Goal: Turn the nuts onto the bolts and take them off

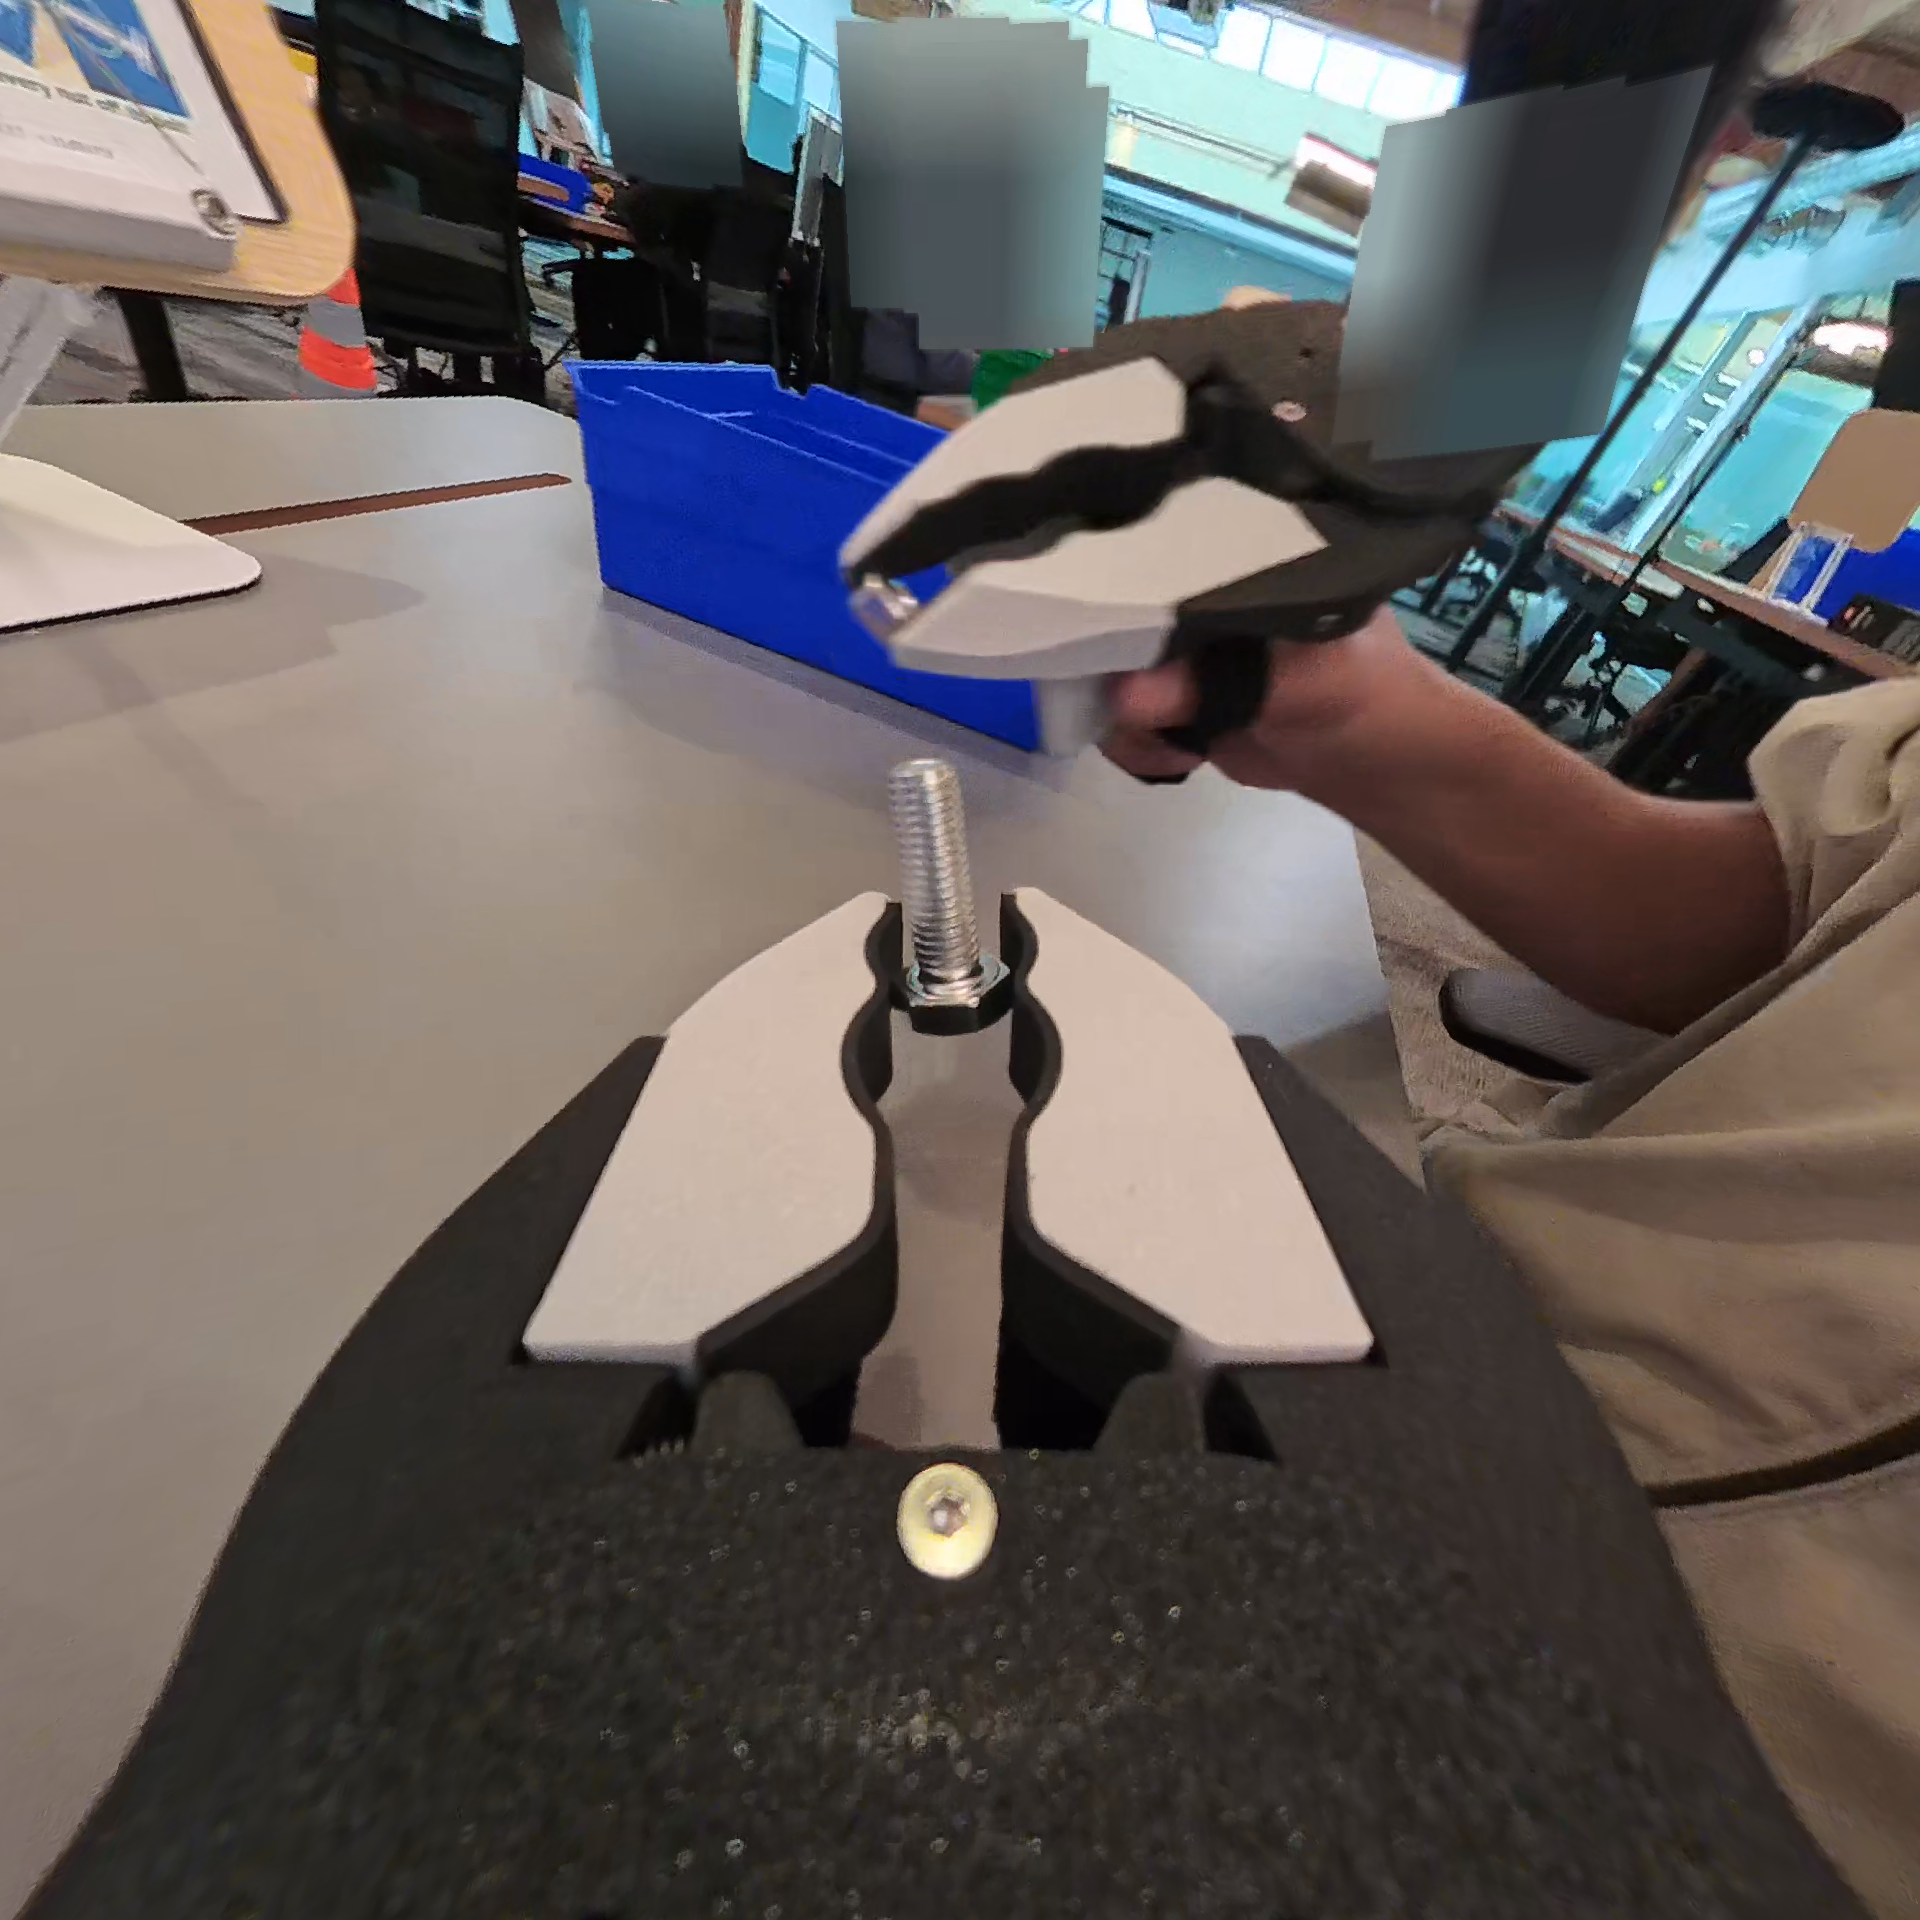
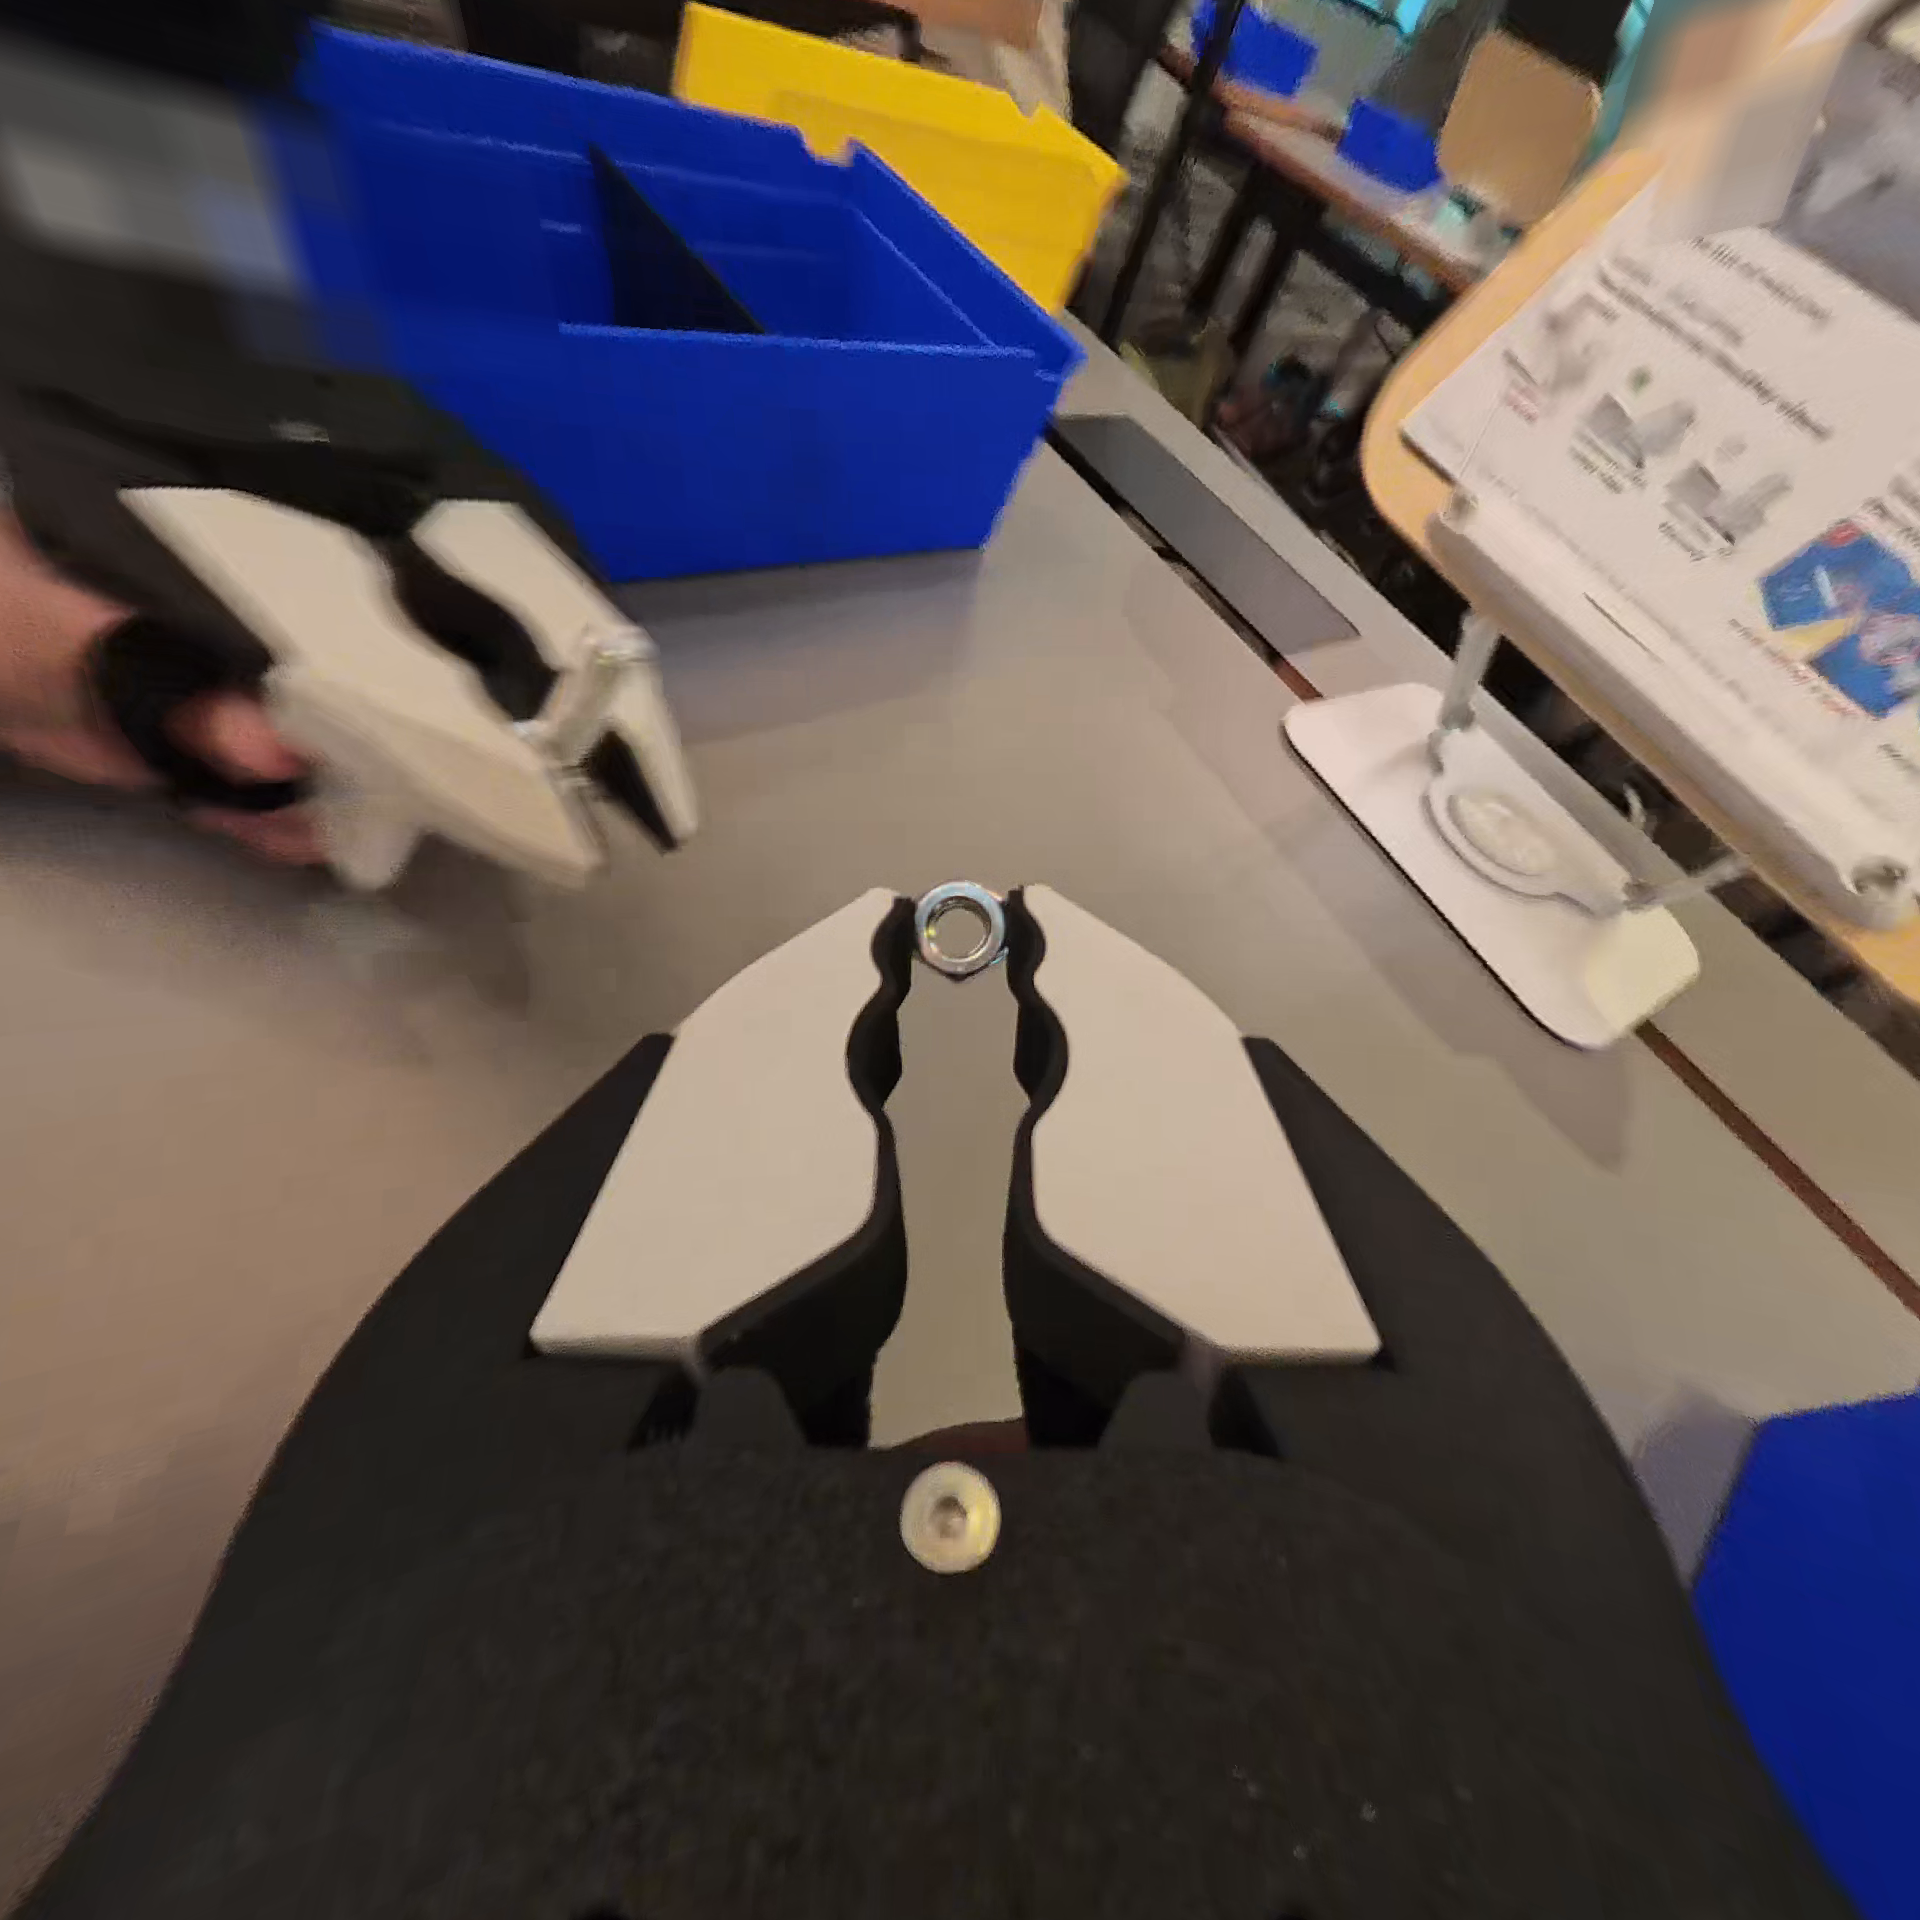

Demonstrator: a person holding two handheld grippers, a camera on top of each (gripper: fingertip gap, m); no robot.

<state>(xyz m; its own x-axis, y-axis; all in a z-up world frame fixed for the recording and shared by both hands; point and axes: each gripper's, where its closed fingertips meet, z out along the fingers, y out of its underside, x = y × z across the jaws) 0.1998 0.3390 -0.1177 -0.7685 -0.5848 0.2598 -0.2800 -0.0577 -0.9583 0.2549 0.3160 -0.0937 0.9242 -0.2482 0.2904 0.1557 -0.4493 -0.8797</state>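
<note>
We hold the bolt in our left gripper, its fingers closed on the hexagonal head so the threaded shank stands upright above the grey table. Our right gripper is pinched shut on a single nut, held at the very tips with its bore facing the camera; in the left wrist view that same gripper hovers above and to the right of the bolt, well clear of the thread, in the person's hand. We judge that we are at the start of threading: nut and bolt are each gripped but not yet brought together. The next move calls for us to bring the nut's hole square over the bolt tip, keep the two axes in line, then lower and turn; a tilted start would likely cross the thread or knock the nut from its shallow grip. A blue bin with a divider sits at the far side of the table, a yellow bin behind it. A white stand carries a printed instruction sheet with small pictures; its writing is too blurred to read, and we see no brand marks on the grippers or hardware.
</note>
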